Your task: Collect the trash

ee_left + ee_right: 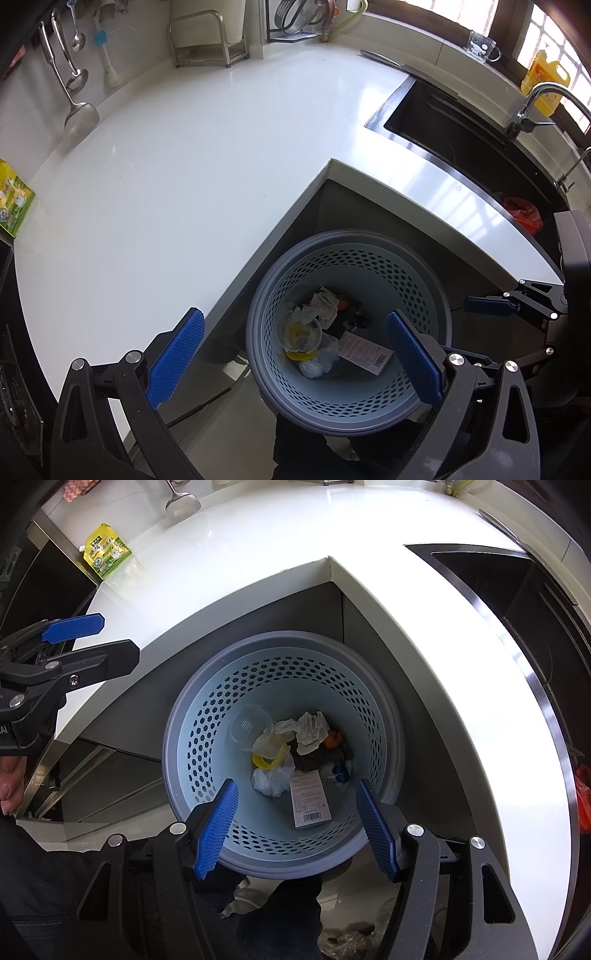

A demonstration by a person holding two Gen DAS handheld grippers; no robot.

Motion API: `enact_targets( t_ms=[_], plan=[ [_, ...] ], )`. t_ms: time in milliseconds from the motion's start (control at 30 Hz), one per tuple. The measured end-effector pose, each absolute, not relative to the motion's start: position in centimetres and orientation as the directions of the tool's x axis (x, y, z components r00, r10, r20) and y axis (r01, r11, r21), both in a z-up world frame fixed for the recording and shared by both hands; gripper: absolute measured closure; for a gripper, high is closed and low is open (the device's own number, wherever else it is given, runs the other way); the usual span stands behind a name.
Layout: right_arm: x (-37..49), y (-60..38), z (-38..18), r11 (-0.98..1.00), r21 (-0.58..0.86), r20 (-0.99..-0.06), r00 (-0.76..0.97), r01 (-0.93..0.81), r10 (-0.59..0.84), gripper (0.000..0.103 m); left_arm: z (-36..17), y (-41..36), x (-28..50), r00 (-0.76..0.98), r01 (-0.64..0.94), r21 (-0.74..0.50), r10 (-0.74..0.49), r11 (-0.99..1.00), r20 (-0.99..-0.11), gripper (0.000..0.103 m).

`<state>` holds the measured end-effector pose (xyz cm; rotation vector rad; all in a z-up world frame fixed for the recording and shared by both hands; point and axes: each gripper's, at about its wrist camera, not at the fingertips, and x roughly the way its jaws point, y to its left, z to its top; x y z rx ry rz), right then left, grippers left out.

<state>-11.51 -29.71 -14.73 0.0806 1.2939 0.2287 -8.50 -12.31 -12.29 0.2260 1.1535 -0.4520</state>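
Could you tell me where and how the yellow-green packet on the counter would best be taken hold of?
The packet stands upright on the counter, near its left end, with a peaked top. I would probably come from above with open fingers and pinch that thin top edge across its flat faces. The left gripper is open and likely nearer to it.

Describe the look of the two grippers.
Both match: the left gripper and right gripper have black, speckled linkage frames with triangular cut-outs and silver round pivot bolts. Their jaws carry flat blue pads with a ribbed, nubbed texture. White lettering marks the left body in the right view. No cables show.
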Motion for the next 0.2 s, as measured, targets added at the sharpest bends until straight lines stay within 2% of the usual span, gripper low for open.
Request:
enact_targets(
  t_ms=[200],
  plan=[
    [-11.37, -29.54, -14.77, 0.973, 0.188, -0.943, 0.252, -0.132, 0.216, 0.040, -12.11, -12.19, -8.47, 0.335, 0.442, -0.066, -0.232, 0.895, -0.913, 0.007]
  ],
)
